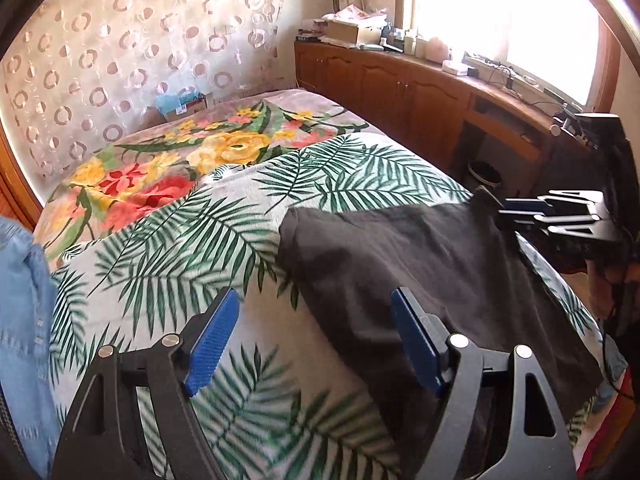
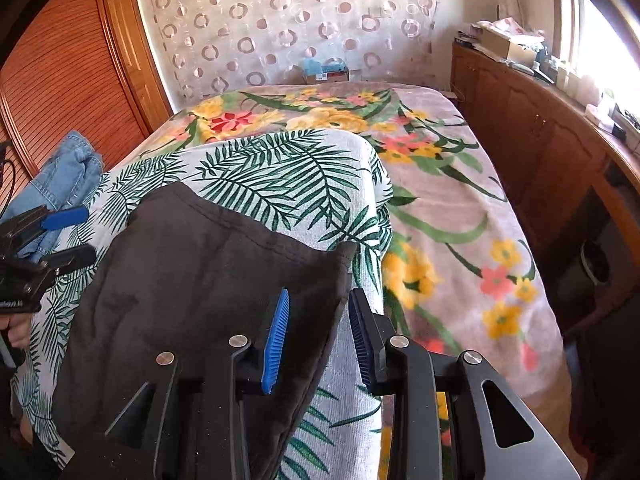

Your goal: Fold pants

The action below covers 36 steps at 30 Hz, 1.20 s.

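Dark grey pants (image 1: pixel 420 264) lie on a palm-leaf cloth (image 1: pixel 180 240) on the bed, also seen in the right wrist view (image 2: pixel 208 272). My left gripper (image 1: pixel 316 320) is open, hovering above the pants' left edge, holding nothing. My right gripper (image 2: pixel 320 320) is open above the pants' right edge, its blue pads (image 2: pixel 276 344) apart, nothing between them. The right gripper also shows at the pants' far right corner in the left wrist view (image 1: pixel 520 212). The left gripper shows open at the left in the right wrist view (image 2: pixel 76 232).
A folded blue denim garment (image 2: pixel 68 176) lies at the left of the bed, also seen in the left wrist view (image 1: pixel 24 312). A floral blanket (image 2: pixel 440 208) covers the bed. Wooden cabinets (image 2: pixel 540 144) run along the right; a louvred wardrobe (image 2: pixel 60 80) stands at the left.
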### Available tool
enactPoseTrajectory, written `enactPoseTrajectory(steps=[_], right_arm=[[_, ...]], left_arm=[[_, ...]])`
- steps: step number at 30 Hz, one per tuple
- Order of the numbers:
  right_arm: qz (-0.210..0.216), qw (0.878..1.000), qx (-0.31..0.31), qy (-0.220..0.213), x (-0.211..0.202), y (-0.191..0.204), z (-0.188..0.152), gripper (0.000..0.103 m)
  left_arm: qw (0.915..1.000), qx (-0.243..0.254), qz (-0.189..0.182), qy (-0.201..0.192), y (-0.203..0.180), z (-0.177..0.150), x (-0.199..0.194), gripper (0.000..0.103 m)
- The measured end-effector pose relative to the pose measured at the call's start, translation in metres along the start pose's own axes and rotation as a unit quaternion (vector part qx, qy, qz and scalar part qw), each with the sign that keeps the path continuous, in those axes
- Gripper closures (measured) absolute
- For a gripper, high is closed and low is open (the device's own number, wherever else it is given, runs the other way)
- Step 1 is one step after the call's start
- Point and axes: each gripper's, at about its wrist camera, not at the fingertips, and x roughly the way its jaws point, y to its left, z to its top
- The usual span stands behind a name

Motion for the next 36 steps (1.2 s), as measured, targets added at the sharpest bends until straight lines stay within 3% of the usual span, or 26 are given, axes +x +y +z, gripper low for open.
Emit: enactPoseTrajectory(steps=[7, 14, 21, 24, 27, 29, 32, 36], right_arm=[[0.005, 1.000, 0.006, 0.012, 0.012, -0.005, 0.008, 0.071], [0.015, 1.000, 0.004, 0.017, 0.019, -0.004, 0.008, 0.071], [0.012, 1.000, -0.002, 0.019, 0.019, -0.003, 0.009, 0.071], [0.009, 1.000, -0.002, 0.021, 0.018, -0.002, 0.008, 0.072], [0.016, 1.000, -0.004, 0.024, 0.018, -0.002, 0.009, 0.087], [0.028, 0.999, -0.004, 0.025, 0.018, -0.001, 0.008, 0.096], [0.033, 0.999, -0.008, 0.021, 0.016, 0.002, 0.007, 0.098], [0.033, 0.999, -0.012, -0.001, 0.003, 0.006, 0.007, 0.098]], left_arm=[[0.9995, -0.016, -0.015, 0.022, 0.011, 0.019, 0.030, 0.027], [0.9982, -0.020, -0.010, 0.056, 0.018, 0.018, 0.054, 0.046], [0.9979, -0.027, -0.013, 0.057, 0.024, 0.016, 0.057, 0.046], [0.9977, -0.028, -0.021, 0.059, 0.023, 0.018, 0.058, 0.054], [0.9975, -0.028, -0.024, 0.059, 0.021, 0.018, 0.058, 0.059], [0.9974, -0.028, -0.033, 0.057, 0.019, 0.018, 0.058, 0.071], [0.9970, -0.024, -0.047, 0.057, 0.014, 0.018, 0.056, 0.092], [0.9980, -0.025, -0.046, 0.034, 0.010, 0.020, 0.038, 0.094]])
